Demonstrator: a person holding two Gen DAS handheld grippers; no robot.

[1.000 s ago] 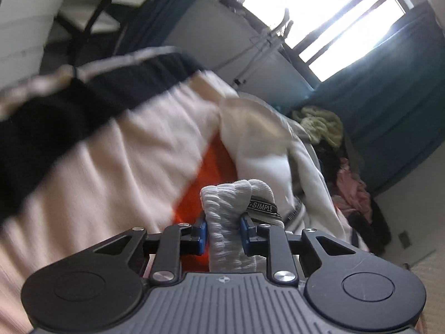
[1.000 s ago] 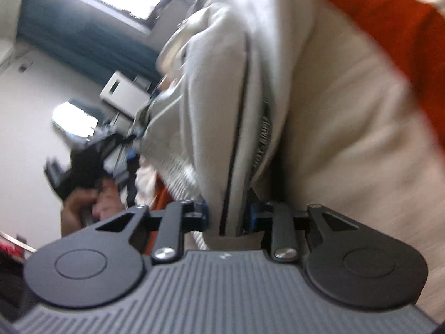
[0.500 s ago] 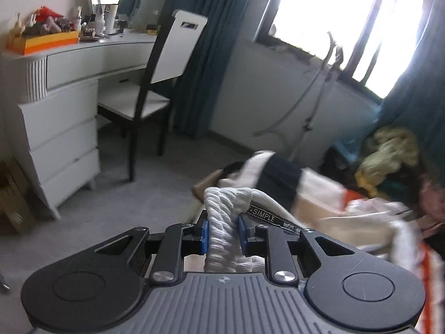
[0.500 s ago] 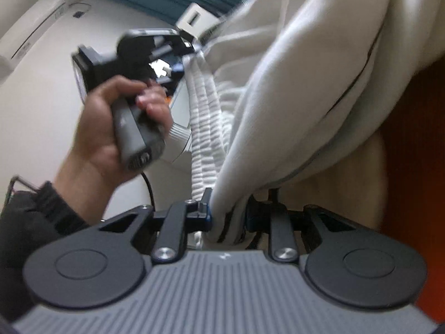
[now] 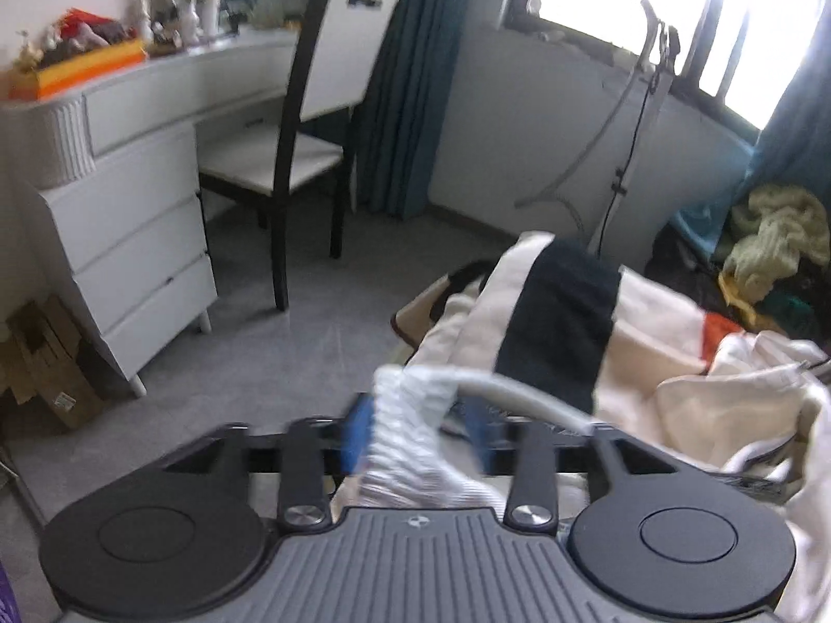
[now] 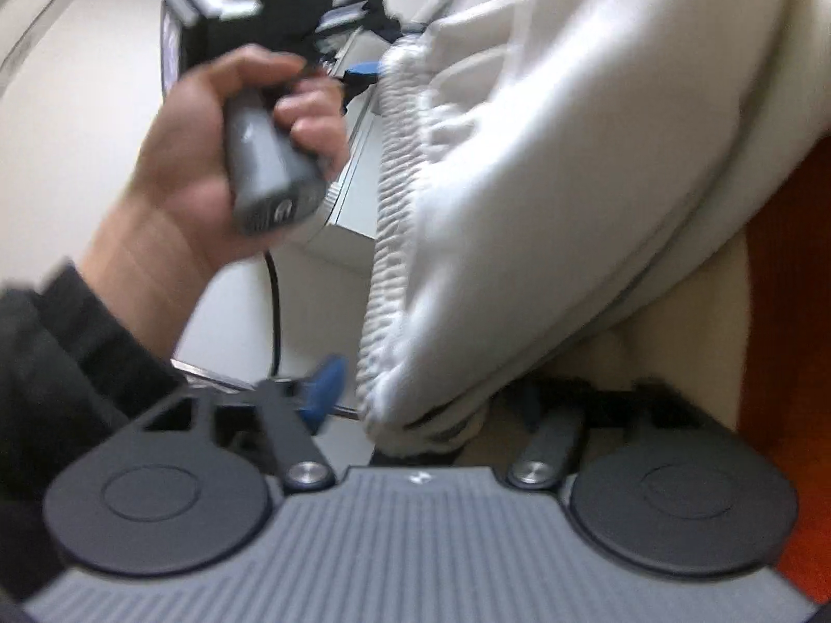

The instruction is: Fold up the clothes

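A white garment with a ribbed waistband (image 5: 410, 436) lies between the blue pads of my left gripper (image 5: 418, 436), whose jaws now stand apart around the fabric. The rest of the garment (image 5: 753, 405) trails to the right over a striped blanket. In the right wrist view the same white garment (image 6: 545, 181) hangs across the frame, its ribbed edge (image 6: 384, 270) running down to my right gripper (image 6: 431, 400), whose jaws are spread wide with the cloth loose between them. The hand holding the left gripper (image 6: 218, 119) shows at upper left.
A cream, black and orange striped blanket (image 5: 561, 311) covers the bed. A white dresser (image 5: 119, 218) and a dark chair (image 5: 311, 156) stand on the grey floor at left. A pile of clothes (image 5: 768, 239) lies below the window at right.
Both grippers have opened: their blue pads were pinched on the white garment half a second ago and now stand apart. The left view swung from the bed to the room.
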